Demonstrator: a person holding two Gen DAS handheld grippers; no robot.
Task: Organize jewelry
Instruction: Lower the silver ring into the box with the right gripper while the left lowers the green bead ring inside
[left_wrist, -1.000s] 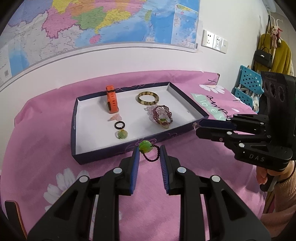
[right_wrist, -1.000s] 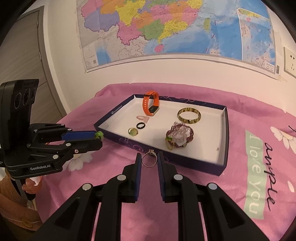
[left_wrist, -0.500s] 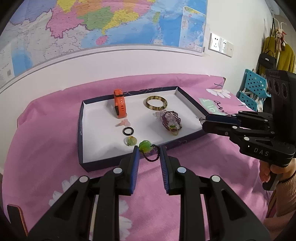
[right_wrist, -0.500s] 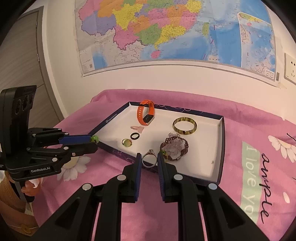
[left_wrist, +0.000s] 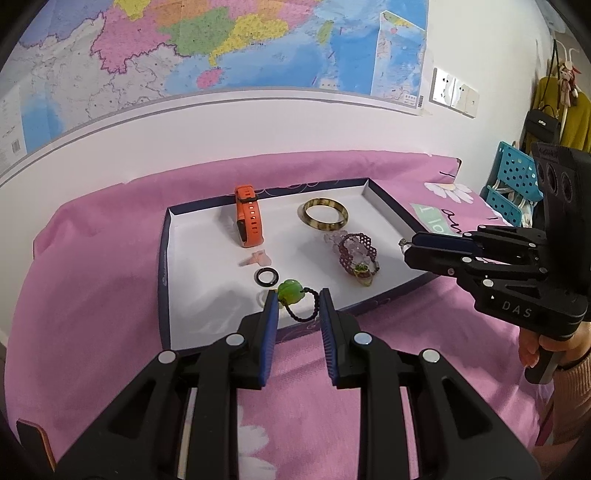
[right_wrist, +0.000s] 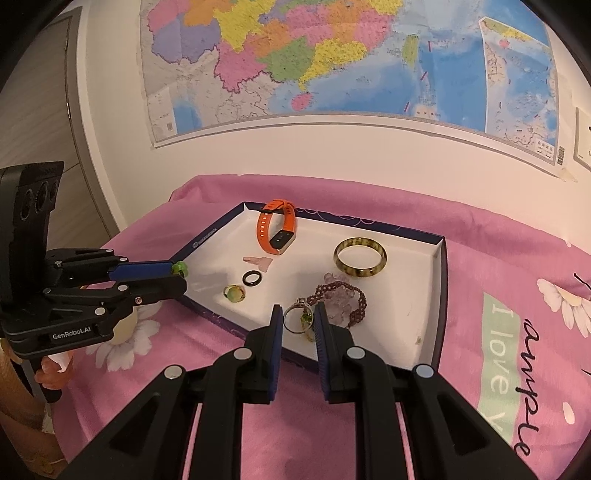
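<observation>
While both tools hang over the near edge of the tray (left_wrist: 167, 258), each one is clenched on a small piece of jewelry. In the left wrist view, the left tool (left_wrist: 295, 304) sits at lower centre of the frame and grips a black cord loop with a green bead (left_wrist: 289, 291) between its blue pads, the bead showing just above the fingertips and over the tray's front part. In the right wrist view, the right tool (right_wrist: 298, 320) at lower centre pinches a thin silver ring (right_wrist: 295, 317) upright between its pads, again above the tray's near edge. The tray is a shallow dark blue box with a white floor, resting on a pink flowered cloth (left_wrist: 92, 288) that covers the worktop. Inside it, toward the upper left, an orange watch band (left_wrist: 248, 218) stands on edge; to its right lies a mottled yellow-brown bangle (left_wrist: 325, 218). Below the bangle sits a purple beaded bracelet (left_wrist: 356, 254) heaped with pale beads. Near the middle lie a small pink charm (left_wrist: 256, 258) and, just below it, a black ring (left_wrist: 266, 277); in the right wrist view a yellowish ring (right_wrist: 234, 293) lies just beside the black one. A hand (left_wrist: 532, 345) holds the right tool's grip at the right edge of the left wrist view. A coloured map (right_wrist: 332, 55) fills the wall behind.
</observation>
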